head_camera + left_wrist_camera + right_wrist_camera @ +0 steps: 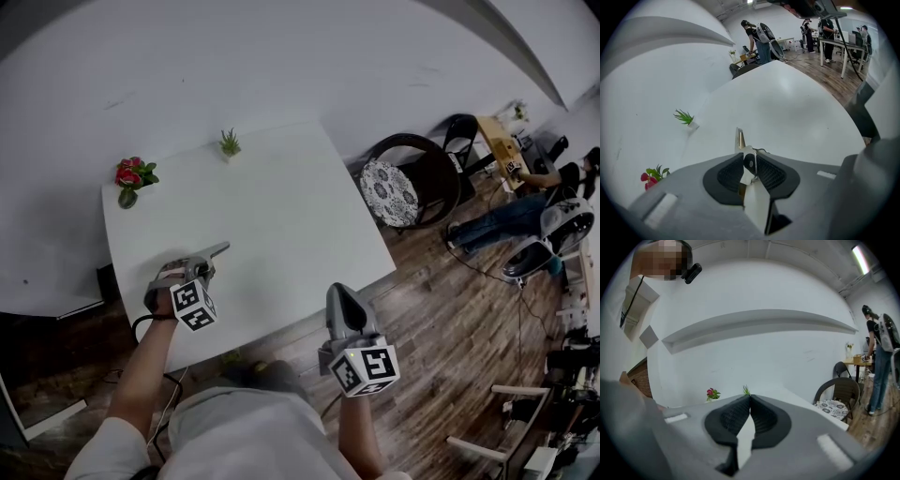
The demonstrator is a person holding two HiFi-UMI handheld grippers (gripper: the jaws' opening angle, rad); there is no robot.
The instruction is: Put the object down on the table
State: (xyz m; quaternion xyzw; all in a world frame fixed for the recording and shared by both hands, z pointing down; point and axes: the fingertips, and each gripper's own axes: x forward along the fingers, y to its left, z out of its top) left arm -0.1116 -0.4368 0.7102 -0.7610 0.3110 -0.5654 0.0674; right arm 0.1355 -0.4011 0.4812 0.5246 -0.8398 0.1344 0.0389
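Note:
A thin, flat metal object with a black round part stands between the jaws of my left gripper, its tip pointing out over the white table. The dark pads stand a little apart, with a slit of light beside the object, so they do not press on it. In the head view my left gripper lies low over the table's near left part, and the object cannot be made out there. My right gripper hangs off the table's near edge, shut and empty, its pads touching.
A pot of red flowers and a small green plant stand at the table's far edge by the wall. A dark chair with a patterned cushion stands to the right on the wooden floor. People stand further off.

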